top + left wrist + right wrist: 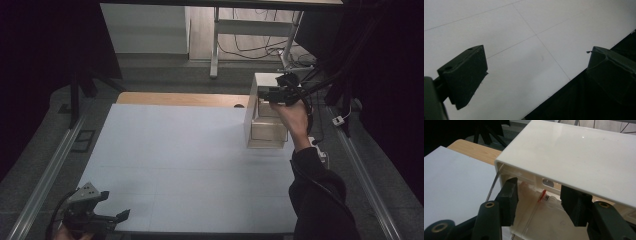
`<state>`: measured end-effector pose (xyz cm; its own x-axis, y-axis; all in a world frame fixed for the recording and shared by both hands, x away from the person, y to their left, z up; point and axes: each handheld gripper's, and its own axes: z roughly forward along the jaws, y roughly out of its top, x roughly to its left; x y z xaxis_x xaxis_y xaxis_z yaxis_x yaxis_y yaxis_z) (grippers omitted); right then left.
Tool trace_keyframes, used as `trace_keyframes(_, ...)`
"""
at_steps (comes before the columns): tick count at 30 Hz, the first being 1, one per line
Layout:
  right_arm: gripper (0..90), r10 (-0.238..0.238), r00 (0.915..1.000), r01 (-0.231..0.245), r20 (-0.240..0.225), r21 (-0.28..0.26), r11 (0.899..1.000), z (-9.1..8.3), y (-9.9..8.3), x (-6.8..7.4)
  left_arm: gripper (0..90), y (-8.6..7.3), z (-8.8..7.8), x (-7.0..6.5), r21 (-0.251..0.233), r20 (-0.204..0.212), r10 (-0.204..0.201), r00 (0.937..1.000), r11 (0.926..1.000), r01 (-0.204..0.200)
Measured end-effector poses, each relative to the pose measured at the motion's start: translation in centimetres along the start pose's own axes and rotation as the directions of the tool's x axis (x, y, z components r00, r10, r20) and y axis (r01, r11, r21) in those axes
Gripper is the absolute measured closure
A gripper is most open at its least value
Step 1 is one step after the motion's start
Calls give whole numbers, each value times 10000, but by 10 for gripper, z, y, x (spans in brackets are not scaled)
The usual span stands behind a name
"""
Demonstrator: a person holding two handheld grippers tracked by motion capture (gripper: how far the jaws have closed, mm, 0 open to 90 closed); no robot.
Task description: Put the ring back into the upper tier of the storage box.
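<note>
Left gripper low at the near-left corner of the bench, jaws spread wide over bare white surface, gripping nothing; idle, little risk beyond a bump on the bench edge. Farther right, white drawer unit at the far-right corner. Right gripper at its upper opening, jaws released, straddling a small red-capped vial lying inside. Likely hazards: jaw tips catching the unit's top lip and shoving the whole unit, or closing off-centre and rolling the vial deeper.
</note>
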<state>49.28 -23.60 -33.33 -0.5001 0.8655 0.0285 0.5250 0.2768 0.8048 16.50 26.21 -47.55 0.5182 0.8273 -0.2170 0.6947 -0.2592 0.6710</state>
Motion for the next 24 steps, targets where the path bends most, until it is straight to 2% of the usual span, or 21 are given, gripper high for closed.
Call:
trace_keyframes(14, 378, 413, 9971, -432, -634, -295, 9986, -15, -9, -1, 33, 0, 0, 0, -27, 27, -64, 10000, 10000, 64)
trace_keyframes(24, 308, 206, 9955, -226, -924, -201, 9995, -23, -13, 2, 33, 0, 0, 1, -35, 23, -104, 9999, 9999, 104)
